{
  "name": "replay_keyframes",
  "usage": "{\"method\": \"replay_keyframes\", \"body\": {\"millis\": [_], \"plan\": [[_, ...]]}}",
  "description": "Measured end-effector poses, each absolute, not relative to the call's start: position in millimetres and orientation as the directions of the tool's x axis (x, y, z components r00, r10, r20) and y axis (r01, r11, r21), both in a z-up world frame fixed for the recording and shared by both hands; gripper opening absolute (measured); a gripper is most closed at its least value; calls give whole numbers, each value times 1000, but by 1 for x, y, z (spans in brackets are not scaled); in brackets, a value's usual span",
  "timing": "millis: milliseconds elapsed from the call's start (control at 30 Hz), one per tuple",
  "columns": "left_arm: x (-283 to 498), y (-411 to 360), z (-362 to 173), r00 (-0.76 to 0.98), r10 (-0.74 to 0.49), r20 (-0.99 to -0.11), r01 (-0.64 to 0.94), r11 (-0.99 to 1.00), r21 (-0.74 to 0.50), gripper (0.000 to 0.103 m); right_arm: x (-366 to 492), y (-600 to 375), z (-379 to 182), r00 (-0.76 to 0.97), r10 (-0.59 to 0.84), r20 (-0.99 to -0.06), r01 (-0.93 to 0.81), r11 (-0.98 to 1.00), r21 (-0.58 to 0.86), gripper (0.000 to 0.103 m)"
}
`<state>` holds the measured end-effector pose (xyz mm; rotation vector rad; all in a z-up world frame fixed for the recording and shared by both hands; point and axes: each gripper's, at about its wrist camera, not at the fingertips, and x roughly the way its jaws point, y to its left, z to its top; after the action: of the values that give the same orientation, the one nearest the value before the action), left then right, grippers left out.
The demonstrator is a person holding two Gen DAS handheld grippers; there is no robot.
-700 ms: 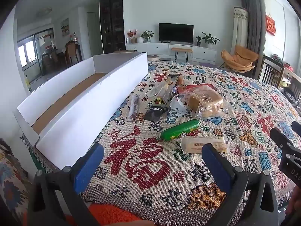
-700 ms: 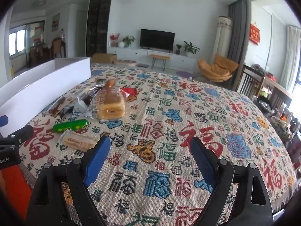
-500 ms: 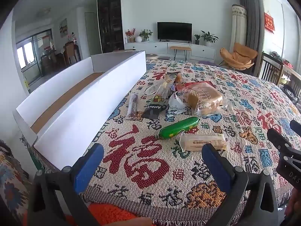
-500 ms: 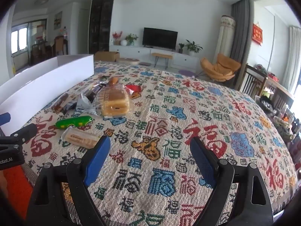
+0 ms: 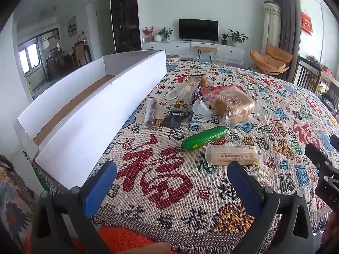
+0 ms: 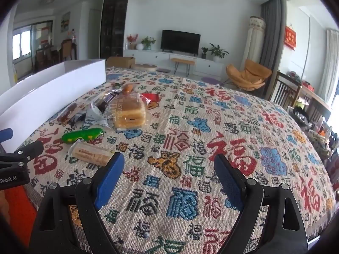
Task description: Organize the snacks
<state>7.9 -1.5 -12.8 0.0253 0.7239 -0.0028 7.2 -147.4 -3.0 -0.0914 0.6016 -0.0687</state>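
Several snacks lie on the patterned cloth: a green sausage pack (image 5: pixel 204 138) (image 6: pixel 82 135), a clear cracker pack (image 5: pixel 234 155) (image 6: pixel 92 154), a bagged bread loaf (image 5: pixel 233 104) (image 6: pixel 129 111), a black Astave pack (image 5: pixel 177 117) and a brown bar (image 5: pixel 150 113). A long white cardboard box (image 5: pixel 91 110) (image 6: pixel 42 97) lies open at the left, with nothing visible inside it. My left gripper (image 5: pixel 171 187) is open and empty, hovering near the table's front edge just short of the cracker pack. My right gripper (image 6: pixel 168 176) is open and empty, to the right of the snacks.
The table is covered by a woven cloth (image 6: pixel 211 127) with red, blue and green characters. Wooden chairs (image 6: pixel 286 93) stand at the right edge. A TV unit (image 5: pixel 198 46) and an orange lounge chair (image 5: pixel 271 61) are beyond the table.
Both grippers have moved slightly forward over the table toward the snacks. Both stay open and empty. The snacks have not moved.
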Motion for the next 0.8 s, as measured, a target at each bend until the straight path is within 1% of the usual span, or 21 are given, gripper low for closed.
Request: {"method": "replay_keyframes", "body": {"millis": [800], "plan": [[12, 0, -16, 736, 6, -677, 7, 1000, 16, 103, 7, -144, -6, 818, -80, -570, 26, 994, -103, 89]]}}
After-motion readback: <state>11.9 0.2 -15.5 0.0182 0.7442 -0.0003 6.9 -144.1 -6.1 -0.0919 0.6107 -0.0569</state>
